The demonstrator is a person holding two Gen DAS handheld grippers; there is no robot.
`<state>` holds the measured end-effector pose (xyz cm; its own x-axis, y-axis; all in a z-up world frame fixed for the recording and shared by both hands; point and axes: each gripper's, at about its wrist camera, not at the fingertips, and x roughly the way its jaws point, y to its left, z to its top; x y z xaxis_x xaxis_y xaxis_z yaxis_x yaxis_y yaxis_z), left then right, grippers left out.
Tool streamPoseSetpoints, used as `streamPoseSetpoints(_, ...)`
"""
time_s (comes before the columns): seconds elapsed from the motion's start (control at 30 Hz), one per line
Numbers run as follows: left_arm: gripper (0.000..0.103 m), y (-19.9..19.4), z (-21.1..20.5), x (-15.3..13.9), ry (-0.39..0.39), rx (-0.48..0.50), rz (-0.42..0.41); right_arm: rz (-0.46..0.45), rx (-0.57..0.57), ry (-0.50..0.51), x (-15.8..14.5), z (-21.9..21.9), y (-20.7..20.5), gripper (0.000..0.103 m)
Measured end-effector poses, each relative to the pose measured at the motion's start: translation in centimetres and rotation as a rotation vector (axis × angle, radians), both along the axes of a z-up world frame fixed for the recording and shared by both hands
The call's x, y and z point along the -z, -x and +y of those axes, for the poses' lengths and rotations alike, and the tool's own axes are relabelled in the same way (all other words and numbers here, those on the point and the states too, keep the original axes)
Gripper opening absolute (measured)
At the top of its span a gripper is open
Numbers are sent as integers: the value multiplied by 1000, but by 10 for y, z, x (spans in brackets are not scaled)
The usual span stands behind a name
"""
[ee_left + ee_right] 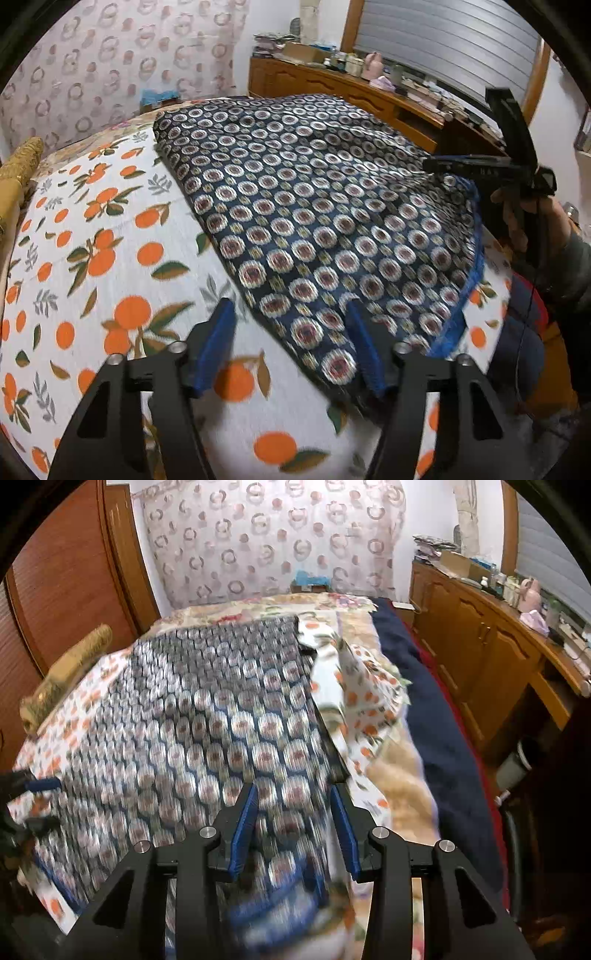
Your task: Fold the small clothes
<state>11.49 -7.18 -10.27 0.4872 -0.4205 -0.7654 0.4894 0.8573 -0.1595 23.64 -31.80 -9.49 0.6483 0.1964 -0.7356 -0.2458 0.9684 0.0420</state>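
A dark blue garment with a pattern of silver and red circles (314, 206) lies spread flat on the orange-print bedsheet (92, 258). My left gripper (291, 314) is open, its fingers straddling the garment's near corner just above it. In the right wrist view the garment (207, 720) is blurred. My right gripper (291, 805) is open over the garment's near right edge. The right gripper also shows in the left wrist view (439, 164), at the garment's far right corner; the left gripper's blue finger (44, 784) shows at the left edge of the right wrist view.
A wooden sideboard (332, 85) crowded with bottles and boxes runs along the far side under a shuttered window. A gold bolster (22, 166) lies at the bed's left. A dark blue blanket (436, 716) borders the bed. A patterned curtain (266, 535) hangs behind.
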Motion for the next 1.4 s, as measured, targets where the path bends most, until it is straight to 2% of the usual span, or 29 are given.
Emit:
streamPoseSetpoints(0.13,51,10,-1,0,14,27,13,21,27,-25,6,-10,21,42)
streamPoseSetpoints(0.27,50,19,-7,0,22,61,24,-3,54,-46,4,-13,36,42)
streamPoseSetpoints(0.4,50,24,-13,1,-11,78,7,-31,34,-68,-4,-8,48,42)
streamPoseSetpoints(0.43,41,24,-13,1,-5,84,10,-42,27,-69,-7,-5,53,44)
streamPoseSetpoints(0.47,20,24,-14,1,4,99,19,-53,19,-67,-9,-1,58,47)
streamPoseSetpoints(0.53,5,21,-13,0,4,89,26,-78,-9,-89,-17,5,67,48)
streamPoseSetpoints(0.57,4,20,-13,-1,15,90,24,-95,-32,-118,-22,7,73,49)
streamPoseSetpoints(0.63,3,19,-12,-9,57,88,5,-108,-66,-156,-26,20,79,51)
streamPoseSetpoints(0.77,2,18,-14,-40,125,80,-68,-115,-145,-140,-32,49,91,52)
streamPoseSetpoints(0.87,2,16,-18,-68,156,75,-128,-130,-199,-120,-36,66,102,52)
streamPoseSetpoints(0.97,2,11,-23,-83,163,73,-167,-129,-241,-109,-37,79,112,52)
streamPoseSetpoints(1.4,2,-4,-13,-94,215,-7,-227,-72,-351,-40,-15,97,133,52)
